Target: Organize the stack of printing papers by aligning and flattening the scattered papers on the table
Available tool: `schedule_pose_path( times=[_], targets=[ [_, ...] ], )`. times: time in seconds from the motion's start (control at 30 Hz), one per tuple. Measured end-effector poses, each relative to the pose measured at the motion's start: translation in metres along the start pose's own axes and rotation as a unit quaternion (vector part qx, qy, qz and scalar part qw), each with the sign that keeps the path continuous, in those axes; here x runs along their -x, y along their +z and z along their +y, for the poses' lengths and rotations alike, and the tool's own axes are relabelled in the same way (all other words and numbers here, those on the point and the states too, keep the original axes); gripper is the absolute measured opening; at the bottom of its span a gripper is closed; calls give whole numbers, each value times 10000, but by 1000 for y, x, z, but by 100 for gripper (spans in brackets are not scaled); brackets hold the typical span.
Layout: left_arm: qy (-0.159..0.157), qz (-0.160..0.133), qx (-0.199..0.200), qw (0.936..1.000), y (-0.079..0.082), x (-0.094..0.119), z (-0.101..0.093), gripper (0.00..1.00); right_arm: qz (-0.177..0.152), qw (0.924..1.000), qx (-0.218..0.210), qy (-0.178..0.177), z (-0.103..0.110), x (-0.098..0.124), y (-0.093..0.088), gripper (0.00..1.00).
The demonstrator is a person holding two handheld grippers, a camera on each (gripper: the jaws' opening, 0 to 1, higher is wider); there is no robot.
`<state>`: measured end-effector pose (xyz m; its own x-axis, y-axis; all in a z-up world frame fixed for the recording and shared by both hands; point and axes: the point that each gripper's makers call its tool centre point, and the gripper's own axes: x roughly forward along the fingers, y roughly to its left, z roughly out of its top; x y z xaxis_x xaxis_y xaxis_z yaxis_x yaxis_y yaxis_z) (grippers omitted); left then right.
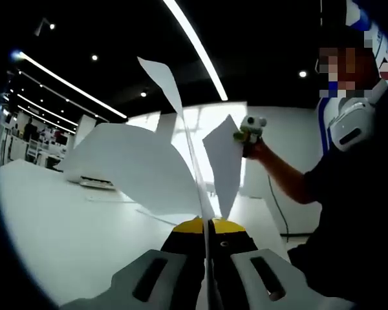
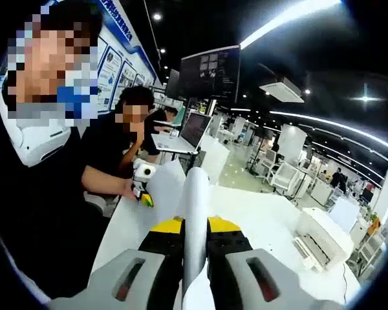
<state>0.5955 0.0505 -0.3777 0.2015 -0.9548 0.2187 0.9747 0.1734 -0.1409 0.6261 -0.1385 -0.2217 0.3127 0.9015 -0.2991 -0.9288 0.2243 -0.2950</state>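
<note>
In the left gripper view, the left gripper has its jaws closed on the edge of the printing papers, which are lifted clear above the white table and fan apart. The right gripper pinches the far edge. In the right gripper view, its jaws clamp the curled sheets edge-on, and the left gripper appears opposite. A laptop stands behind.

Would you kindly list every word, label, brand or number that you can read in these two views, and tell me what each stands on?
None can be read.
Wall posters behind the seated people, right gripper view: print too small and blurred.
Dark hanging screen: pale panels, no legible text.
Sheets of paper held in the left gripper: blank on the sides shown.
Paper in the right gripper: blank.
</note>
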Motion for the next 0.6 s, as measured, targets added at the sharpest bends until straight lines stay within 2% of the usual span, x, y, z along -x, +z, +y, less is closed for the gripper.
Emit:
schedule_pose_path(
  times=[0.6],
  targets=[
    [-10, 8, 3, 10000, 0, 0, -1, 6, 370, 9991, 113, 192, 1, -28, -15, 8]
  ],
)
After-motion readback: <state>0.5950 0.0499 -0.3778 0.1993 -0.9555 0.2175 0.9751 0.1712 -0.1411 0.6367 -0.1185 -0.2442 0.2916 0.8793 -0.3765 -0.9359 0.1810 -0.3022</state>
